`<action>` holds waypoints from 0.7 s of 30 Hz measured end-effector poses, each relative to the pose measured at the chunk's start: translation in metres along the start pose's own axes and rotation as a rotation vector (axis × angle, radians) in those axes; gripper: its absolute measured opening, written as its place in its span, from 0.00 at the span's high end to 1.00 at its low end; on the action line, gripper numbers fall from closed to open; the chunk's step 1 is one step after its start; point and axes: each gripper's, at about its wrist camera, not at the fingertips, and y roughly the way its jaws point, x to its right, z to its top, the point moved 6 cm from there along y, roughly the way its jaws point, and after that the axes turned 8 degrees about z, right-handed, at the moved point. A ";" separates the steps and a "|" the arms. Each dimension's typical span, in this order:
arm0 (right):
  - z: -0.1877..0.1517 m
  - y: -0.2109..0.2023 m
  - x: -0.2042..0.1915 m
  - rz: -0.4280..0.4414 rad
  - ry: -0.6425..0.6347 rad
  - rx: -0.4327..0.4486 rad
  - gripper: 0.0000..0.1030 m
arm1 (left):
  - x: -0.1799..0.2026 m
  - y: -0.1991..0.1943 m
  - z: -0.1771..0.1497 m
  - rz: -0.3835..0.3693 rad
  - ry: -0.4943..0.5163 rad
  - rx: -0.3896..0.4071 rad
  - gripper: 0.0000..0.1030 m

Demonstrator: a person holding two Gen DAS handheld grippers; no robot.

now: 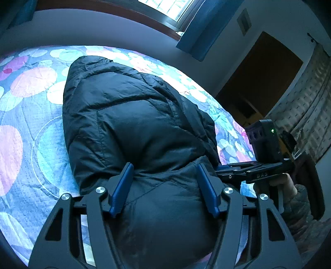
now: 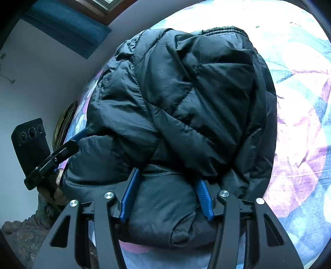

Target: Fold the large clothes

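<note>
Both my grippers clamp the near edge of the black puffer jacket.

My left gripper [image 1: 164, 165] and right gripper [image 2: 167, 175] each pinch a padded fold; beyond, the jacket [image 1: 128, 115] lies bundled on the patterned bedspread [image 1: 26, 99], window [image 1: 165, 10] behind.

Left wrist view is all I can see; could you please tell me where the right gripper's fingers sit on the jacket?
Observer: The right gripper has its fingers on either side of the black jacket at its near edge, and the padding bulges up between the pads.
Operator: Thank you. Is anything visible at the jacket's far end?
Observer: Yes, a ribbed knit band shows along the far edge.
</note>
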 end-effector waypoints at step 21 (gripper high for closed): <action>0.037 -0.068 -0.037 -0.089 -0.065 0.142 0.42 | 0.008 -0.005 0.003 0.023 -0.007 0.021 0.41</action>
